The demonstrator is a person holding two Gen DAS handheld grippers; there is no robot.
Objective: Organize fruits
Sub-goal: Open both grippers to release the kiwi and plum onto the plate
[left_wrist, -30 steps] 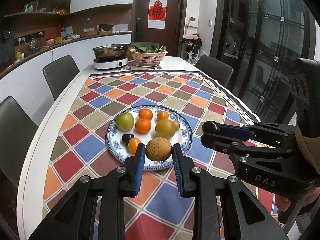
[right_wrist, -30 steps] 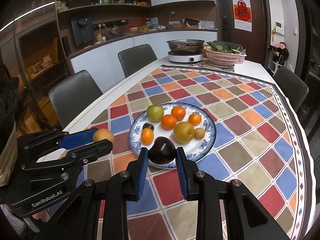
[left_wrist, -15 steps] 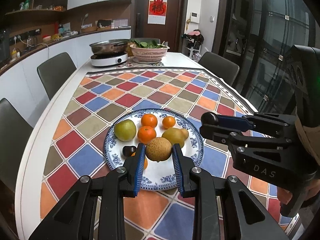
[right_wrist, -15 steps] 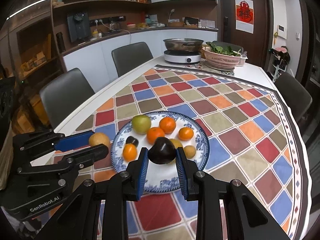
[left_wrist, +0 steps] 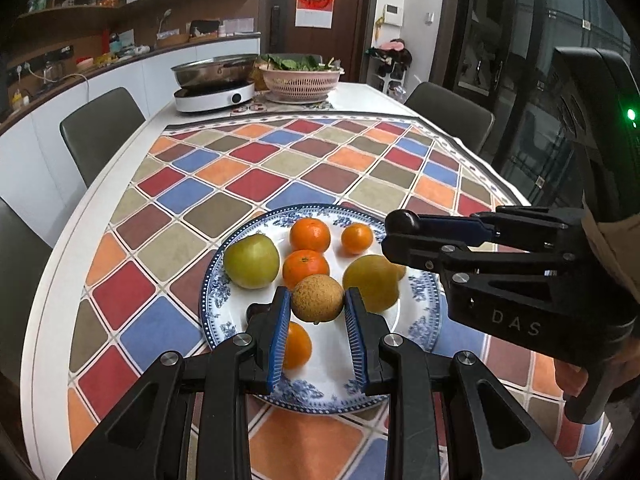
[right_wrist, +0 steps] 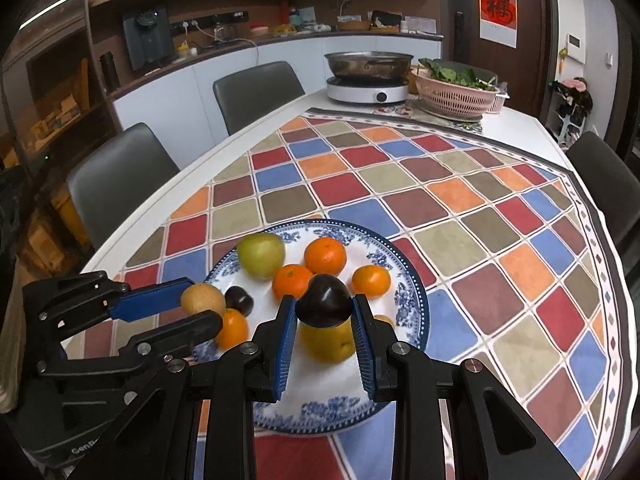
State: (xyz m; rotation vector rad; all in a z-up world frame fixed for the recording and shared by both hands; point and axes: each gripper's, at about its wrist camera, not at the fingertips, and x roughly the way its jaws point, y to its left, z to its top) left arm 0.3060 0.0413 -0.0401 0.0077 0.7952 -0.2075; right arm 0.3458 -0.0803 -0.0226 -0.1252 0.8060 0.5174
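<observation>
A blue-and-white plate (left_wrist: 416, 320) (right_wrist: 404, 292) on the chequered tablecloth holds a green apple (left_wrist: 251, 261) (right_wrist: 261, 255), several oranges (left_wrist: 306, 268) (right_wrist: 325, 255), a yellow pear (left_wrist: 372, 287) (right_wrist: 326, 342) and a small dark plum (right_wrist: 239, 300). My left gripper (left_wrist: 317, 305) (right_wrist: 198, 309) is shut on a rough brown round fruit (left_wrist: 317, 298) (right_wrist: 202, 299) just above the plate's near side. My right gripper (right_wrist: 324, 307) (left_wrist: 396, 232) is shut on a dark purple fruit (right_wrist: 325, 306), hanging over the pear.
At the table's far end stand a steel pan on a white hotplate (left_wrist: 216, 96) (right_wrist: 368, 88) and a pink basket of greens (left_wrist: 302, 80) (right_wrist: 456, 98). Grey chairs (left_wrist: 102, 132) (right_wrist: 256, 92) line both sides. The table's white edge (left_wrist: 52, 280) runs close on the left.
Both grippers moved forward and lower with their fruits, from the plate's near edge to over the plate. The plate and its fruits now look larger and closer.
</observation>
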